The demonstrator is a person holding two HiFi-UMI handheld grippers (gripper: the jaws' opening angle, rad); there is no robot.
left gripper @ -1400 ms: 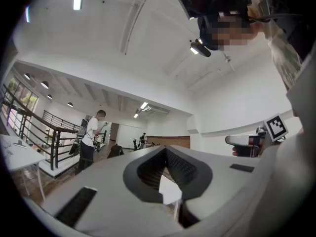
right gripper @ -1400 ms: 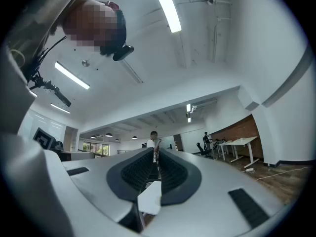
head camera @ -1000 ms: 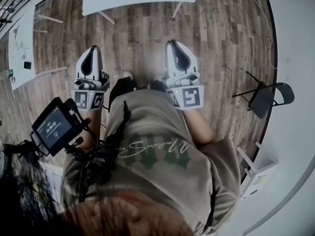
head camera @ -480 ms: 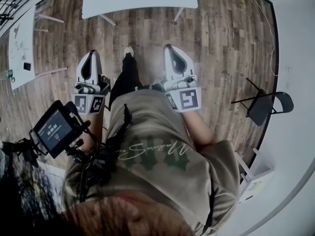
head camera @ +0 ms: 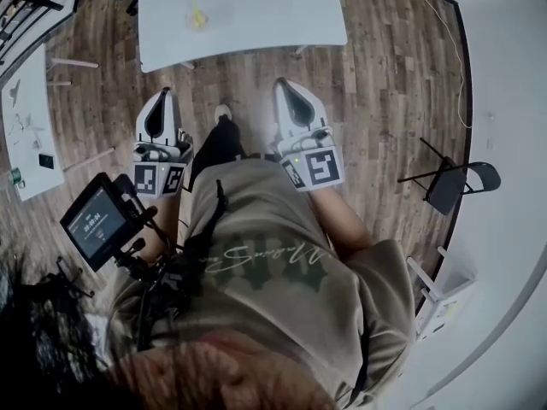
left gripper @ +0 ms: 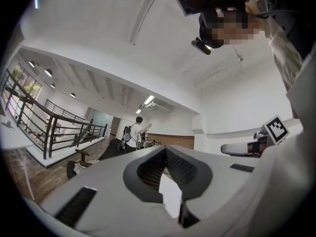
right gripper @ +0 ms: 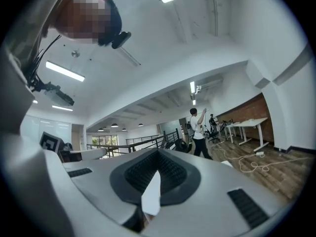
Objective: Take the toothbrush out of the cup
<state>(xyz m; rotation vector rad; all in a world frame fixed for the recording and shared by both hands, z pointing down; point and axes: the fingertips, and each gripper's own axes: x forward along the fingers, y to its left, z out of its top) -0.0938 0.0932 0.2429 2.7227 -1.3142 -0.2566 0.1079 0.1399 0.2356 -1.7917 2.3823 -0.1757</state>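
- A person in a tan shirt [head camera: 282, 272] stands on a wood floor [head camera: 385, 75], seen from above. They hold 2 grippers out in front of the waist, both aimed at a white table [head camera: 273, 24].
- The left gripper [head camera: 161, 93] is on the person's left. Its jaws are clenched together, tips touching, with nothing between them.
- The right gripper [head camera: 283, 82] is beside it, across the body, with its tip a little nearer the table's edge. Its jaws have just been closing and now meet, with nothing between them.
- A small yellow item [head camera: 197, 13] lies on the left part of the tabletop, well ahead of both grippers. It is too small to tell whether it is the toothbrush or the cup.
- A black handheld screen [head camera: 96, 222] on a mount sits at the person's left hip.
- A dark folding chair [head camera: 457, 182] stands to the right, near a white wall. A second white table [head camera: 26, 101] is at the far left.
- The left gripper view shows an open hall with a dark railing [left gripper: 54, 127] and another person [left gripper: 134, 132] standing far off.
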